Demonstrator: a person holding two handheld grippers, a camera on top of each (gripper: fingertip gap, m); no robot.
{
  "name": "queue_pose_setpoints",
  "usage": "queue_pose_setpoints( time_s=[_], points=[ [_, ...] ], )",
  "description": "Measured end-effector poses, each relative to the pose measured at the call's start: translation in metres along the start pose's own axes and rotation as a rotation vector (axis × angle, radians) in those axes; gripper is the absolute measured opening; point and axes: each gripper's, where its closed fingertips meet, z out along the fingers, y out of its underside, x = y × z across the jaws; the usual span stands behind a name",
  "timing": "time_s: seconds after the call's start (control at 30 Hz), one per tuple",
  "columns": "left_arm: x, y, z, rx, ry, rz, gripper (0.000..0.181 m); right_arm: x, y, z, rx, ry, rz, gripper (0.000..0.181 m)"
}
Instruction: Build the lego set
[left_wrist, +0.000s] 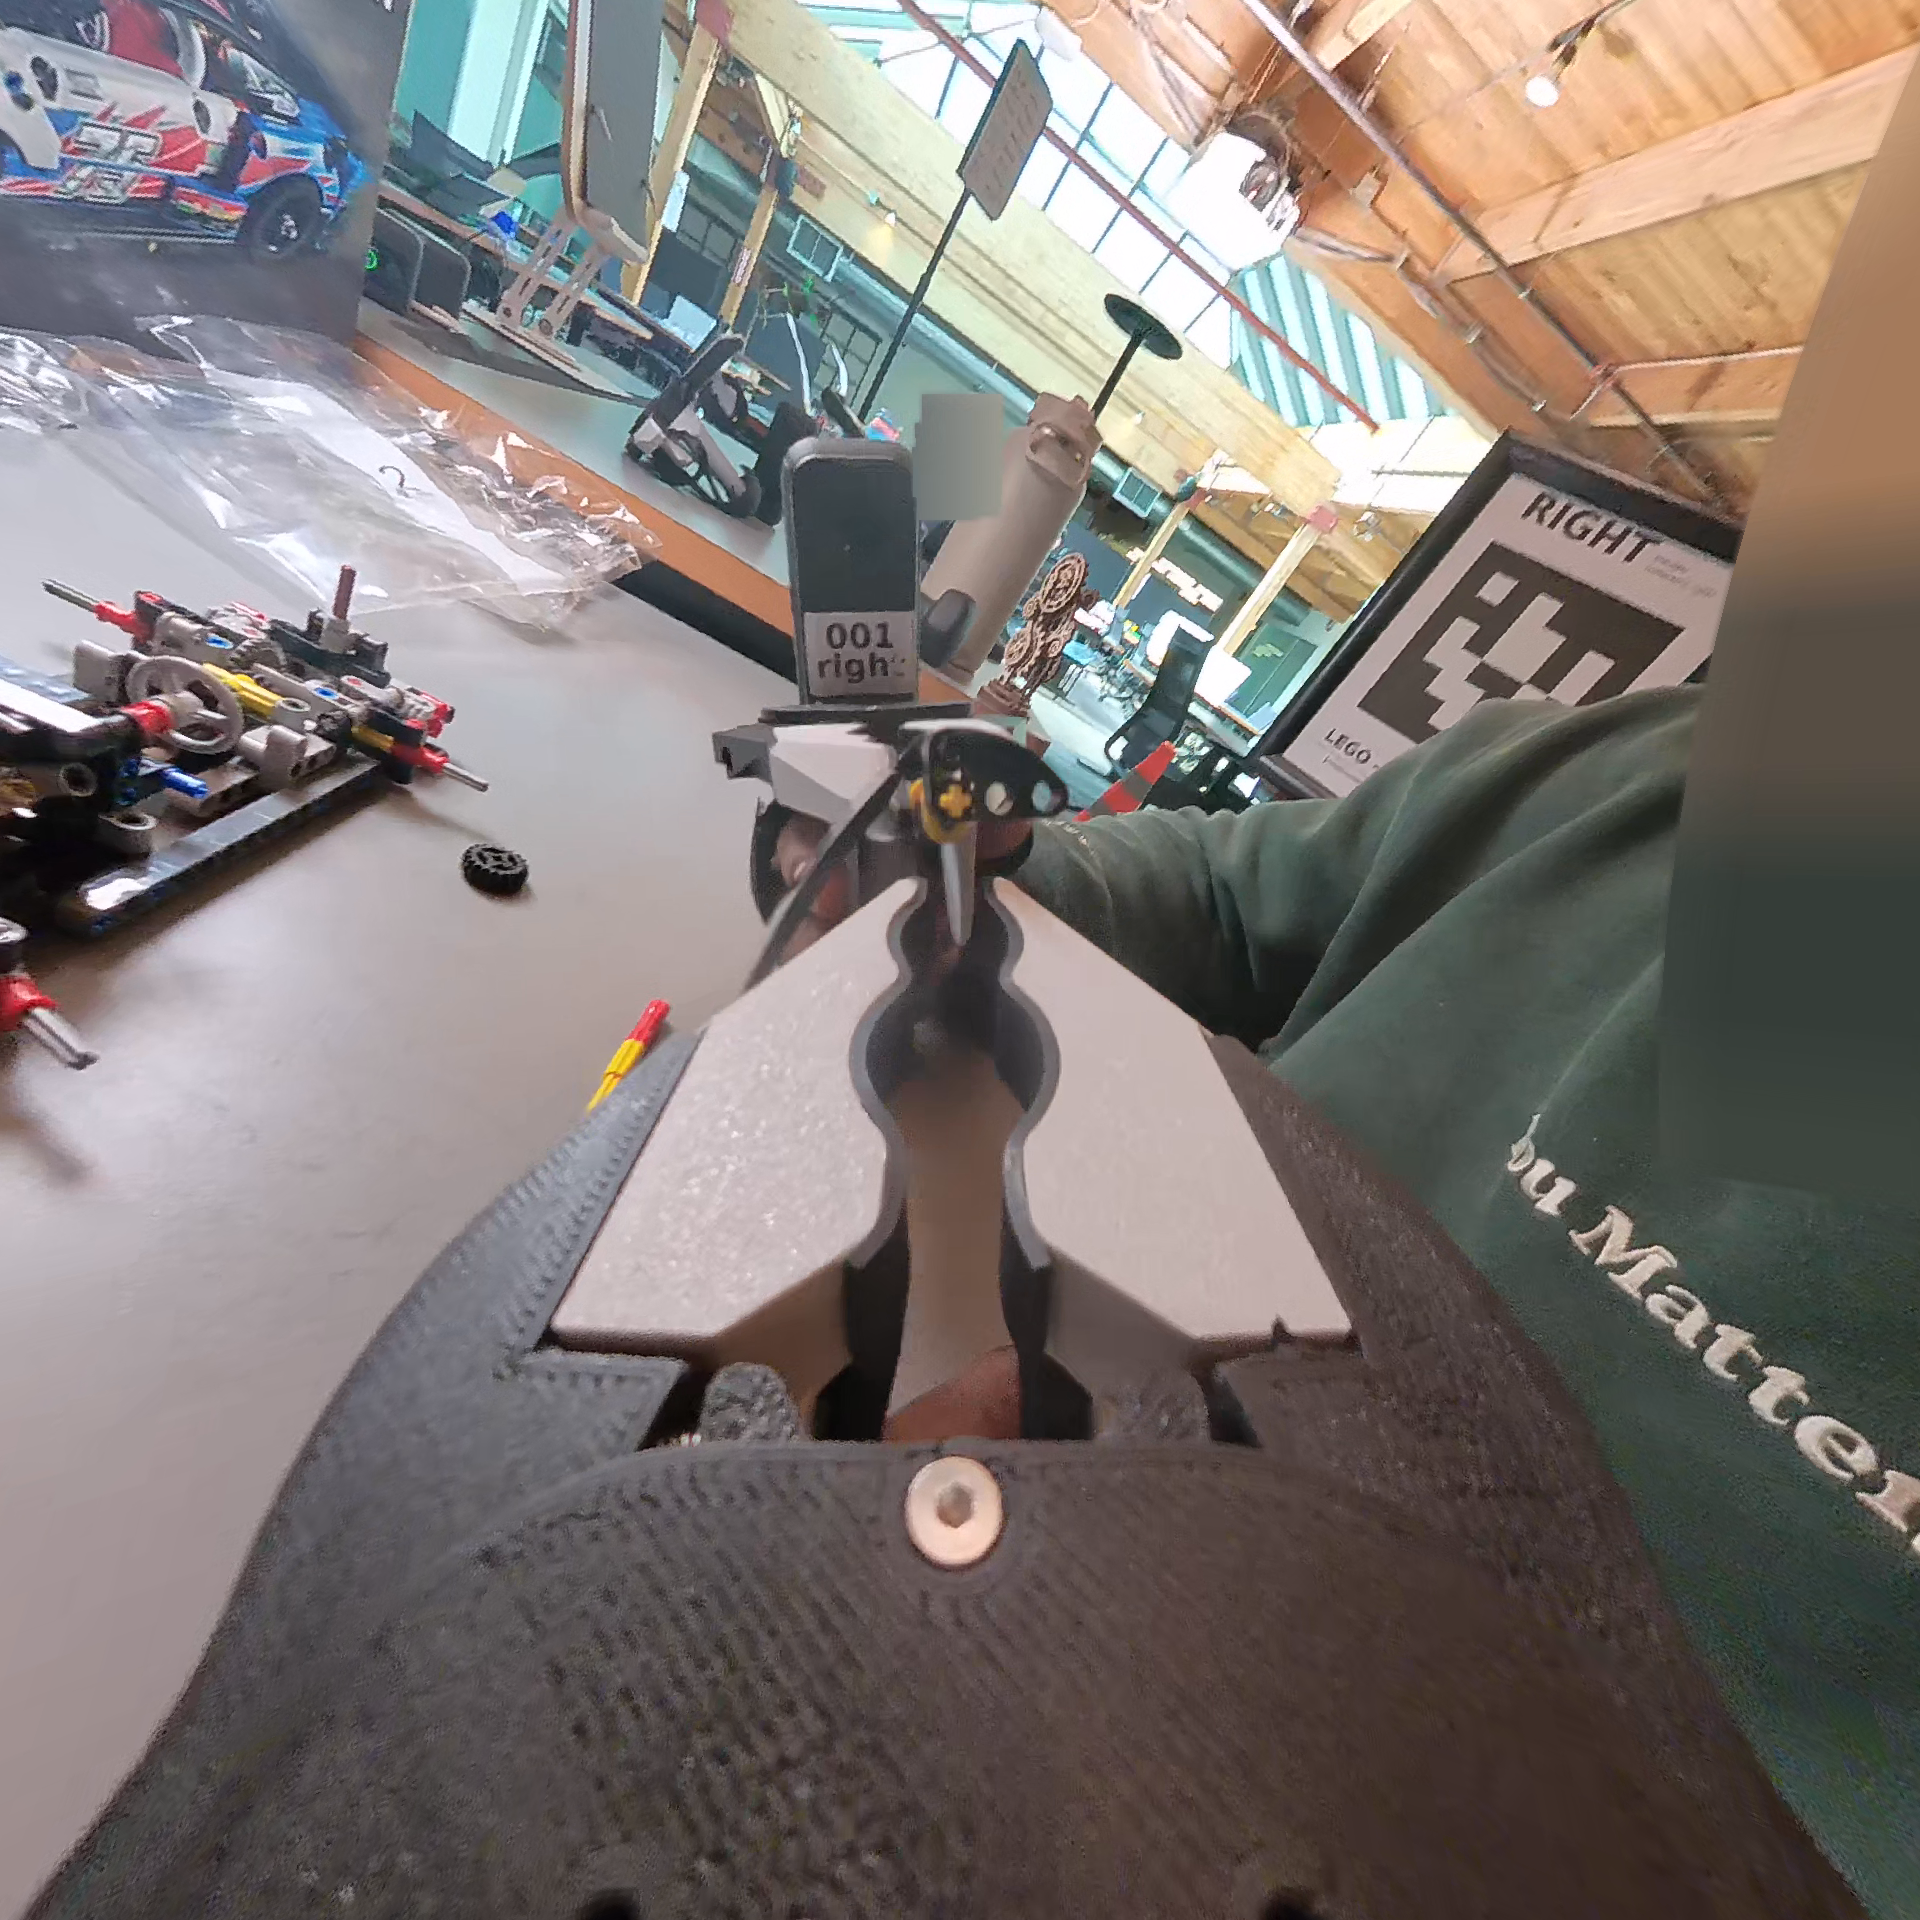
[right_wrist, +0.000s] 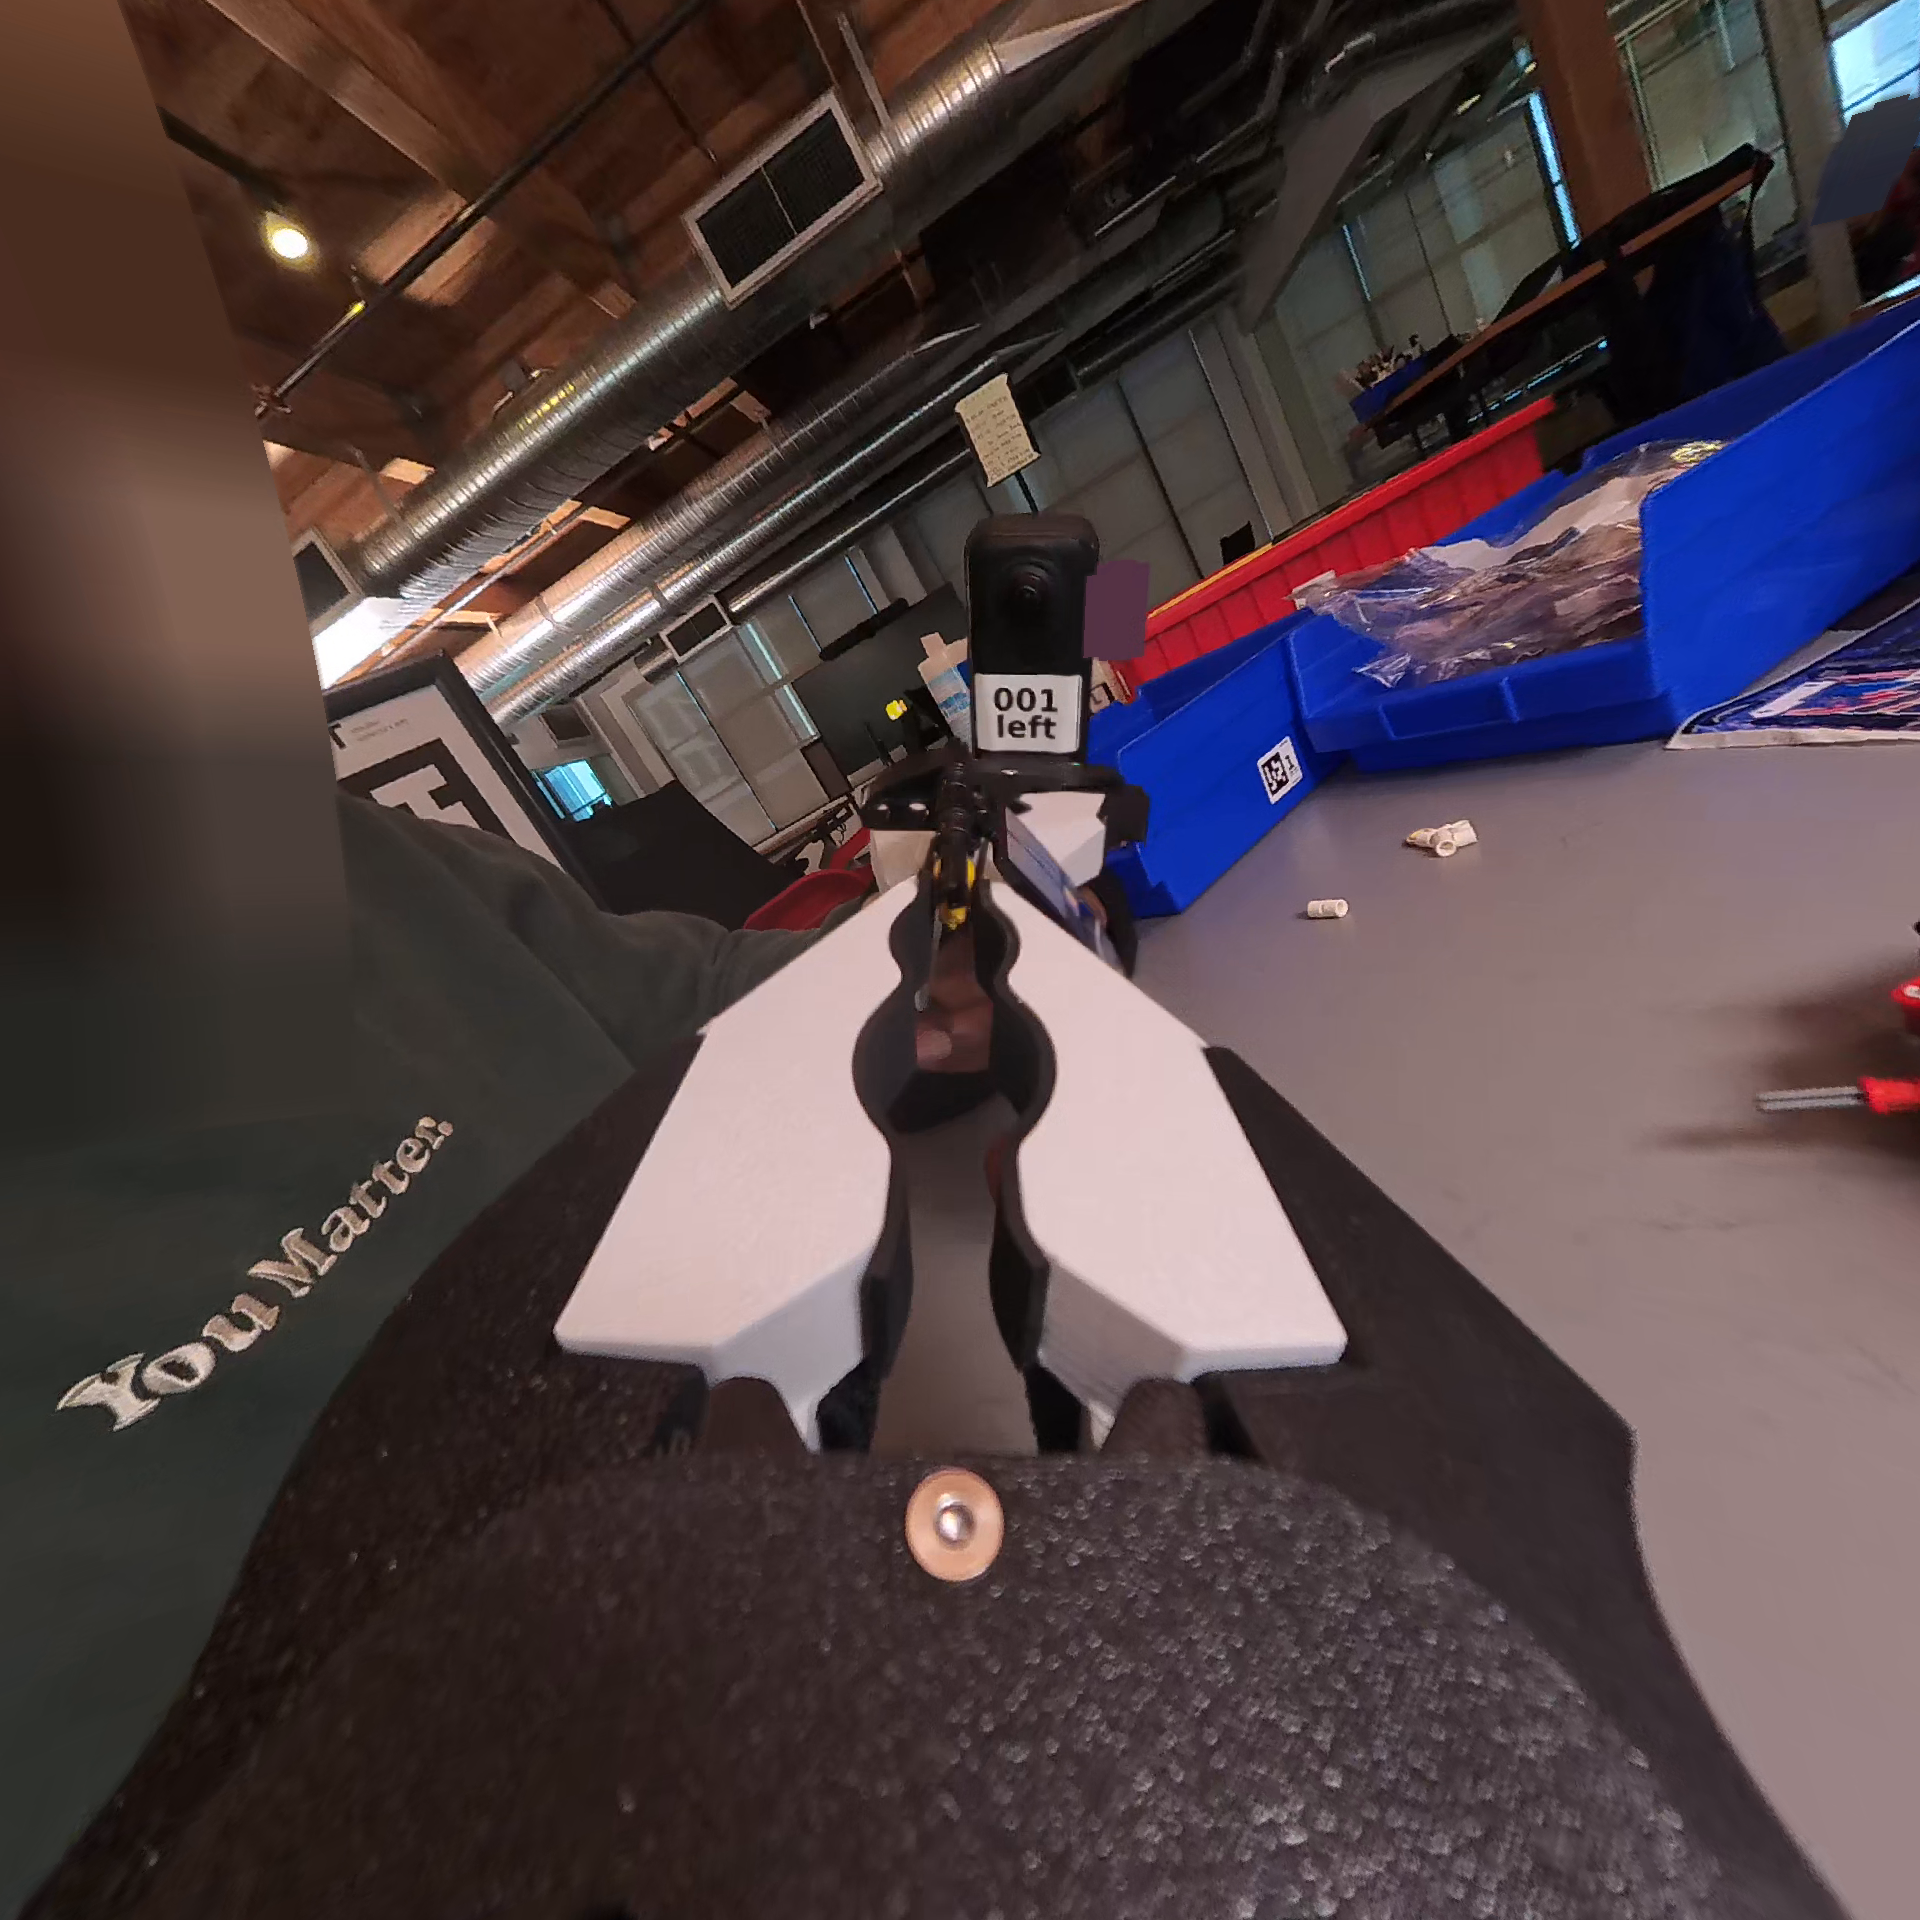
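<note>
Both claws meet tip to tip above the table (left_wrist: 312, 1091): left claw (left_wrist: 961, 894) and right claw (right_wrist: 951, 894) each pinch the small black-and-yellow piece (left_wrist: 977, 795), its lower half hidden. Half-built car (left_wrist: 208, 717) cut off at left.

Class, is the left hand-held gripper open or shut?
Shut on a small lego piece: the left hand-held gripper has its fingertips pinching the grey pin below the black part.
</note>
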Motion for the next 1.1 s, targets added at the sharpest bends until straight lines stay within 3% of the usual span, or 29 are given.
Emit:
queue_pose_setpoints(
  time_s=[0.33, 0.5, 0.63, 0.83, 1.1],
  points=[
    [-0.017, -0.001, -0.015, -0.087, -0.175, 0.218, 0.036, 0.023, 0.016, -0.005, -0.137, 0.159, -0.077, 0.003],
    [-0.032, 0.025, -0.013, -0.242, -0.239, 0.240, 0.024, 0.032, 0.041, -0.003, -0.305, 0.237, -0.183, 0.004],
    [-0.022, 0.040, -0.013, -0.327, -0.151, 0.136, 0.023, 0.023, 0.049, -0.004, -0.406, 0.216, -0.197, 0.004],
    [-0.029, 0.101, -0.017, -0.639, -0.175, 0.158, 0.023, 0.025, 0.100, -0.017, -0.738, 0.247, -0.363, 0.004],
    [-0.056, 0.096, -0.017, -0.612, -0.313, 0.215, 0.022, 0.058, 0.105, -0.023, -0.857, 0.450, -0.339, 0.006]
  ],
)
